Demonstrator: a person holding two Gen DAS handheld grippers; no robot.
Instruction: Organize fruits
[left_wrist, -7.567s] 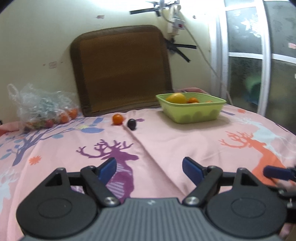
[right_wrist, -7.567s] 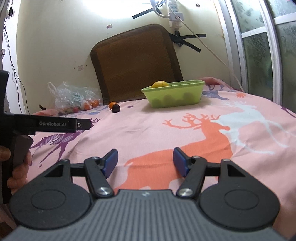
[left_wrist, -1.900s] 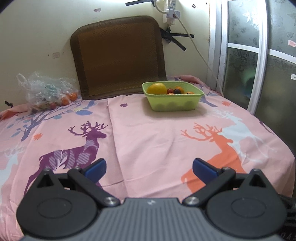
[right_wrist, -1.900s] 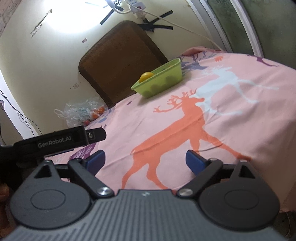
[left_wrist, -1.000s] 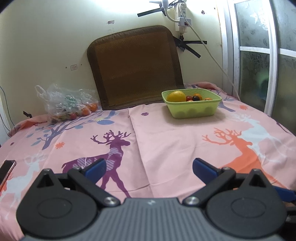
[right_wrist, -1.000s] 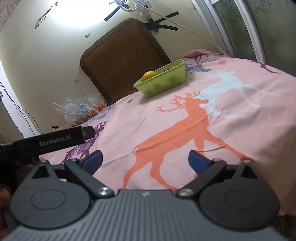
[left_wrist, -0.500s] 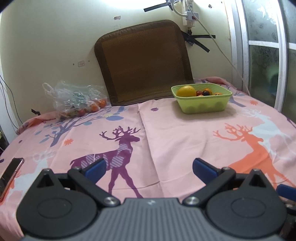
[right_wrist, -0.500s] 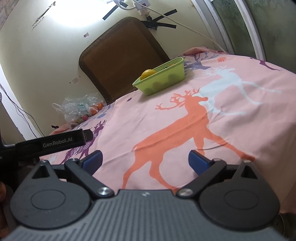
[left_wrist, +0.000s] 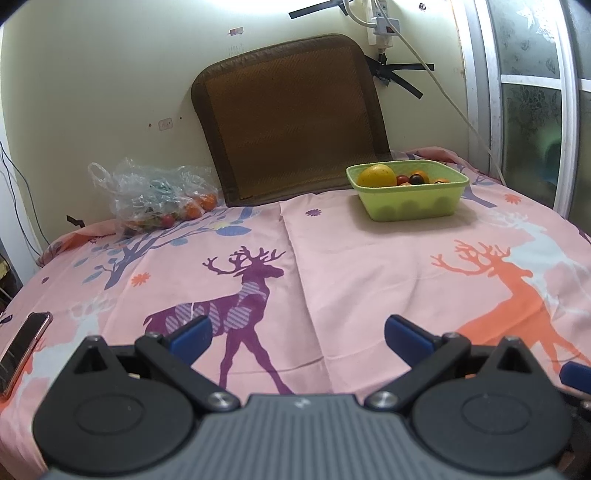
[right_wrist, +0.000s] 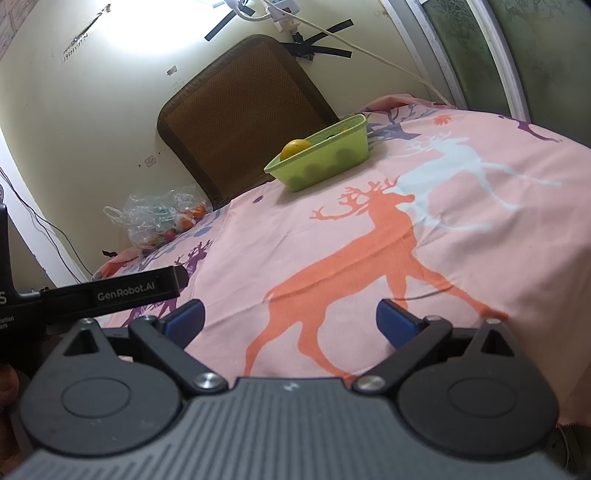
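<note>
A green basket (left_wrist: 410, 206) stands at the far right of the pink deer-print cloth (left_wrist: 351, 266). It holds a big yellow fruit (left_wrist: 376, 175) and several small red, orange and dark fruits (left_wrist: 417, 179). The basket also shows in the right wrist view (right_wrist: 325, 162). My left gripper (left_wrist: 297, 336) is open and empty, low over the near edge of the cloth, far from the basket. My right gripper (right_wrist: 290, 319) is open and empty, near the cloth's front right edge. The left gripper's body (right_wrist: 110, 291) shows at the left of the right wrist view.
A clear plastic bag (left_wrist: 155, 199) with small orange and red fruits lies at the back left by the wall. A brown woven mat (left_wrist: 291, 133) leans on the wall behind the basket. A phone (left_wrist: 22, 347) lies at the near left edge. A window frame is at the right.
The orange and dark fruits that lay on the cloth 7.6 s ago are now in the basket. Both grippers have drawn back; over the last second the left view swings slightly left.
</note>
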